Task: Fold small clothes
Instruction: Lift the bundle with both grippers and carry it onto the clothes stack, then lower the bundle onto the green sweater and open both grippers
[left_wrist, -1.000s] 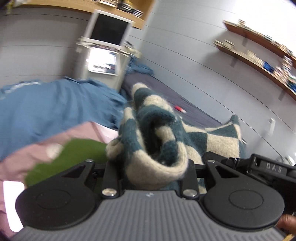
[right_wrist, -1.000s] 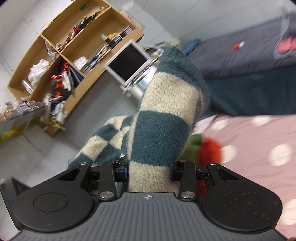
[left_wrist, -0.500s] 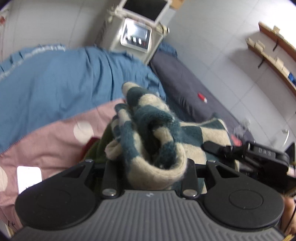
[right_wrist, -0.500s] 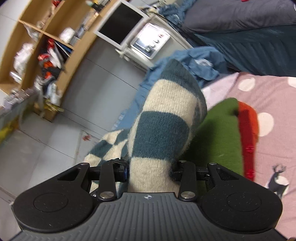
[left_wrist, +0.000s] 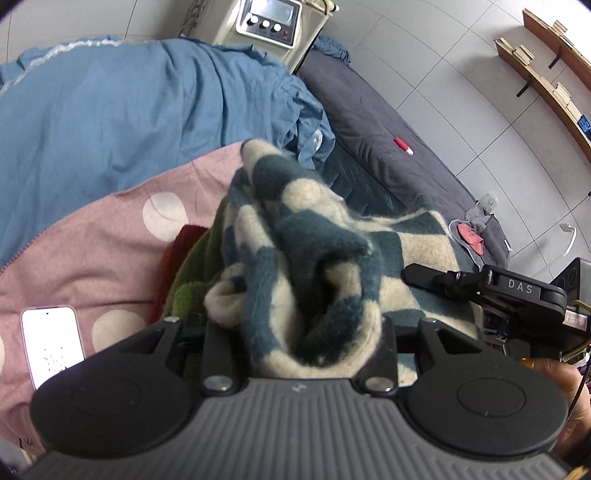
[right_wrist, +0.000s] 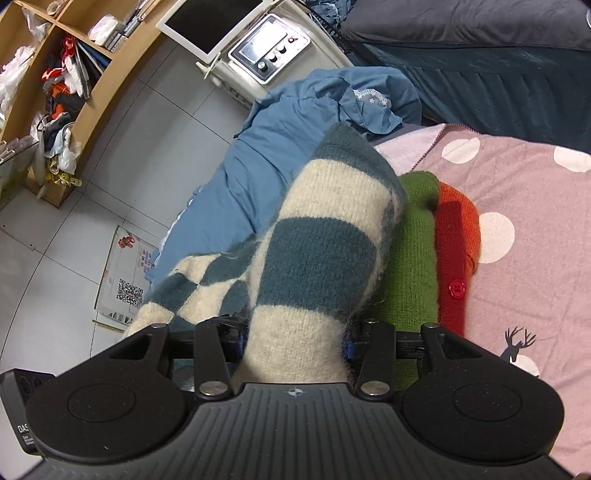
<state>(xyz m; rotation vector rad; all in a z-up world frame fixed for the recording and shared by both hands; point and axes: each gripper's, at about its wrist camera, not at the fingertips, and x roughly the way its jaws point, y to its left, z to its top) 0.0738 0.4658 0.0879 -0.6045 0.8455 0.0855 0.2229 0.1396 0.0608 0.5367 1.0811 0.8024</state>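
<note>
A teal-and-cream checked sweater (left_wrist: 306, 251) hangs bunched between both grippers. My left gripper (left_wrist: 299, 325) has a thick fold of it between its fingers; the jaws are opening, though the wool still fills the gap. The right gripper (right_wrist: 295, 332) holds another broad fold of the sweater (right_wrist: 321, 236), its jaws also opening while the pads touch the wool. The sweater hangs just above a folded green garment (right_wrist: 413, 258) and a red buttoned one (right_wrist: 454, 236). The fingertips of both grippers are hidden by wool. A black finger (left_wrist: 424, 275) of the right gripper shows in the left wrist view.
The folded stack lies on a pink dotted sheet (right_wrist: 535, 229). A white phone (left_wrist: 51, 343) rests on the sheet at left. A crumpled blue cloth (left_wrist: 129, 110) lies beyond, then a white machine (right_wrist: 266, 59) and a dark grey bed (left_wrist: 388, 140). Wooden shelves (right_wrist: 55, 74) stand by the tiled floor.
Both grippers have come down with the sweater toward the pink sheet and the green and red stack. Both views tilted downward. The right fingers stand slightly wider apart.
</note>
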